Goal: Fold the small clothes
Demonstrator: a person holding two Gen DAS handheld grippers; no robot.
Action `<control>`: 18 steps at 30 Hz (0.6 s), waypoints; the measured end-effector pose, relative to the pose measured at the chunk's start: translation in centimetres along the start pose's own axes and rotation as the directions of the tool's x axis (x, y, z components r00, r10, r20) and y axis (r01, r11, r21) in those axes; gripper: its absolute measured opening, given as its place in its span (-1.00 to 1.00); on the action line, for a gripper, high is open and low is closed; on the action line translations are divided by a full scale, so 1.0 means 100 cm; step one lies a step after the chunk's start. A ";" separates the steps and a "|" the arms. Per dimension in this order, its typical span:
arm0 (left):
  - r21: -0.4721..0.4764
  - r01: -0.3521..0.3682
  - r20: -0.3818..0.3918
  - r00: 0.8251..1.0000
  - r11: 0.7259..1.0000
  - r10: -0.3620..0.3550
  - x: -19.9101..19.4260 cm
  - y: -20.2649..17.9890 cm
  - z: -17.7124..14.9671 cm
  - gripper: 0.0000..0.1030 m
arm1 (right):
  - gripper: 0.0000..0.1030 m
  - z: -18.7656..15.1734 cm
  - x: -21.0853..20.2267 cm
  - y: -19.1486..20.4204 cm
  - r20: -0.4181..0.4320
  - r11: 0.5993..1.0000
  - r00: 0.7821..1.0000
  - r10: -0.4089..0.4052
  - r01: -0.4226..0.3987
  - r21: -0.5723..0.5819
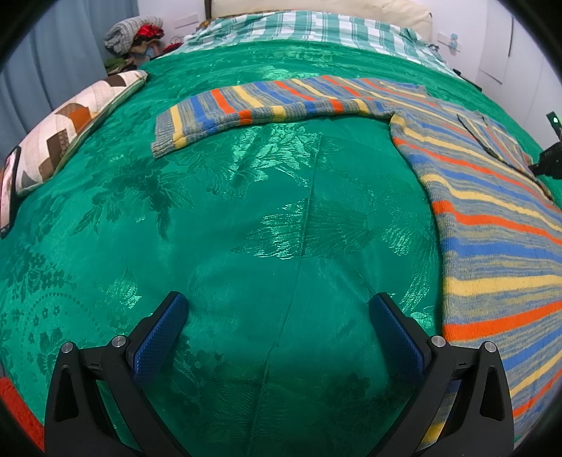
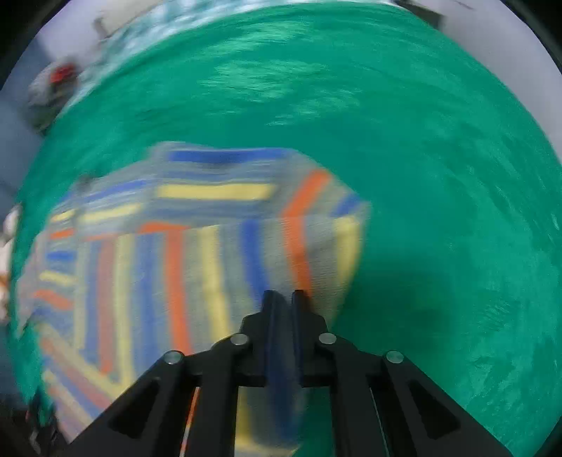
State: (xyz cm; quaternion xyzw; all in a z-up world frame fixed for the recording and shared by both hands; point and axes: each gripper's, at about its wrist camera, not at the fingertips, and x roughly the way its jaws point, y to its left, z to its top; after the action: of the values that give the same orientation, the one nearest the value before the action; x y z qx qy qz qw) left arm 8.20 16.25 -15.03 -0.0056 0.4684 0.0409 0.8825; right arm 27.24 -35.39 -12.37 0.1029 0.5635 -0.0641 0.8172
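Observation:
A striped knit sweater (image 1: 491, 225) in grey, blue, orange and yellow lies flat on the green bedspread (image 1: 246, 218). One sleeve (image 1: 246, 105) stretches out to the left. The other sleeve (image 1: 491, 137) lies folded across the body. My left gripper (image 1: 279, 316) hovers open over bare bedspread, left of the sweater's hem, with nothing between its blue pads. My right gripper (image 2: 283, 293) is shut, its tips pinching the edge of the sweater (image 2: 196, 253); the right wrist view is motion-blurred. In the left wrist view the right gripper (image 1: 548, 161) meets the folded sleeve's end at the far right.
A patchwork cushion (image 1: 77, 126) and a phone (image 1: 8, 186) lie at the bed's left edge. A green checked blanket (image 1: 309, 28) and a cream pillow (image 1: 351, 7) sit at the head. A pile of clothes (image 1: 137, 35) stands beyond the bed's far left corner.

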 end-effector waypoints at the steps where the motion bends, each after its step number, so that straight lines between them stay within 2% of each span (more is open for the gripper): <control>1: 0.000 -0.001 0.000 1.000 1.000 0.001 0.000 0.000 0.000 0.99 | -0.93 0.000 -0.004 -0.006 0.033 0.999 0.999 -0.014 0.013 0.040; 2: 0.001 0.000 0.000 1.000 1.000 0.000 0.000 0.000 0.000 0.99 | -0.90 -0.002 -0.009 -0.010 0.056 0.998 0.998 -0.029 0.026 0.065; 3: 0.000 0.000 0.000 1.000 1.000 0.000 0.000 0.000 0.000 0.99 | -0.77 -0.006 -0.017 -0.017 0.086 0.996 0.995 -0.048 0.041 0.079; 5: 0.001 0.000 0.002 1.000 1.000 0.000 0.000 0.000 0.000 0.99 | -0.74 -0.016 -0.033 -0.021 0.138 0.997 0.990 -0.017 0.006 0.078; 6: 0.001 0.000 0.002 1.000 1.000 0.000 0.000 0.000 0.000 0.99 | -0.56 -0.025 -0.045 -0.028 0.165 0.997 0.986 -0.008 -0.004 0.074; 7: 0.001 0.000 0.002 1.000 1.000 0.000 0.000 0.000 0.000 0.99 | -0.17 -0.037 -0.054 -0.037 0.184 0.997 0.983 -0.004 -0.010 0.073; 8: 0.001 0.000 0.002 1.000 1.000 0.000 0.000 0.000 0.000 0.99 | 0.09 -0.046 -0.060 -0.043 0.199 0.997 0.980 0.003 -0.017 0.071; 9: 0.001 0.000 0.002 1.000 1.000 0.000 0.000 0.000 0.000 0.99 | 0.56 -0.062 -0.066 -0.053 0.211 0.997 0.977 0.008 -0.024 0.069; 10: 0.001 0.000 0.002 1.000 1.000 0.000 0.000 0.000 0.000 0.99 | 0.71 -0.075 -0.073 -0.051 0.214 0.997 0.977 0.008 -0.023 0.069; 14: 0.001 -0.001 0.004 1.000 1.000 0.001 0.000 0.000 0.000 0.99 | 0.71 -0.135 -0.096 -0.073 0.189 0.996 0.982 -0.032 0.016 0.085; 18: 0.001 -0.004 0.011 1.000 1.000 0.004 0.000 0.000 -0.001 0.99 | 0.89 -0.190 -0.125 -0.091 0.242 0.990 0.964 -0.112 0.088 0.109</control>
State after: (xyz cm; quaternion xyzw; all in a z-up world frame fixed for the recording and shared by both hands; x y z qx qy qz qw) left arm 8.12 16.24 -15.02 -0.0040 0.4636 0.0422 0.8850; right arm 3.52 -39.76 -8.15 0.1051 0.4578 -0.1450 0.8708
